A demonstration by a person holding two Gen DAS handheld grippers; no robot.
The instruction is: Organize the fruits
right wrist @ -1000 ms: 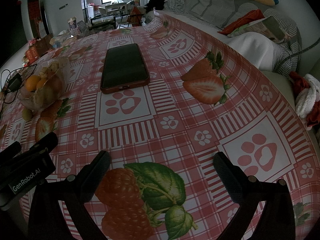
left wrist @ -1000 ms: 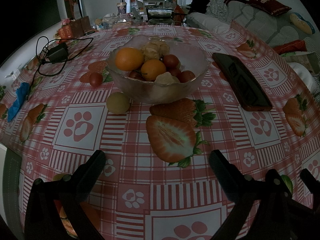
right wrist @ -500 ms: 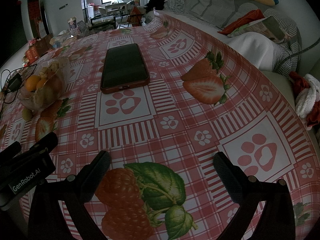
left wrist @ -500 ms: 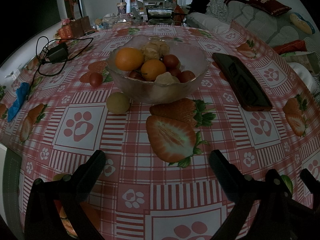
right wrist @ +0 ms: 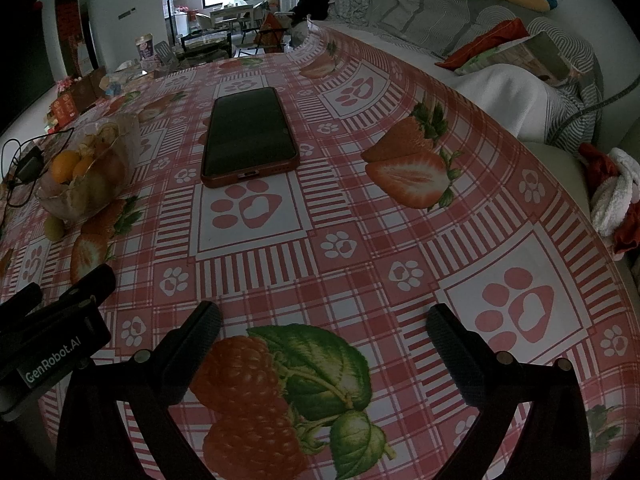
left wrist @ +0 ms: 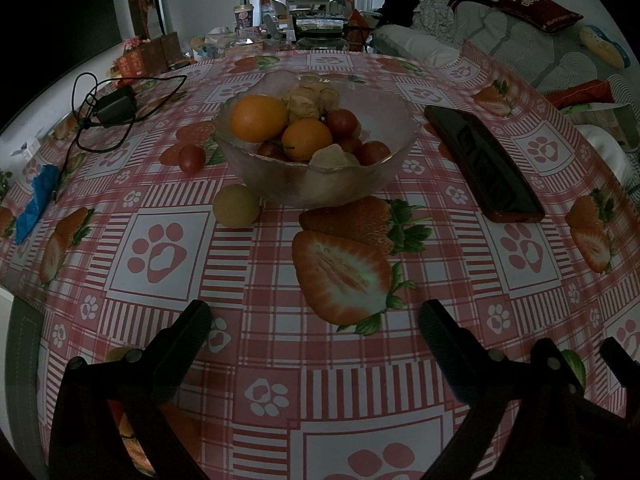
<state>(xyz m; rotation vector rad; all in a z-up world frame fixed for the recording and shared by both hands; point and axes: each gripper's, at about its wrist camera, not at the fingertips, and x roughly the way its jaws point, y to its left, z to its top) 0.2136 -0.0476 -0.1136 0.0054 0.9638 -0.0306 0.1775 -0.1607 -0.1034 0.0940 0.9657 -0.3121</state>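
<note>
We hold both tools, left tool (left wrist: pixel 314 334) and right tool (right wrist: pixel 322 334), spread and empty above the bench (left wrist: pixel 256 280). The bowl (left wrist: pixel 316 172) sits at twelve o'clock, seemingly as the collecting spot; a yellow fruit (left wrist: pixel 236 211) and tomato (left wrist: pixel 191 159) lie loose at eleven.

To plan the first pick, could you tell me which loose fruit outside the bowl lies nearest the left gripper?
The partly hidden yellowish fruit behind the left gripper's left finger; the yellow-green fruit and red tomato lie farther, beside the glass bowl.
</note>
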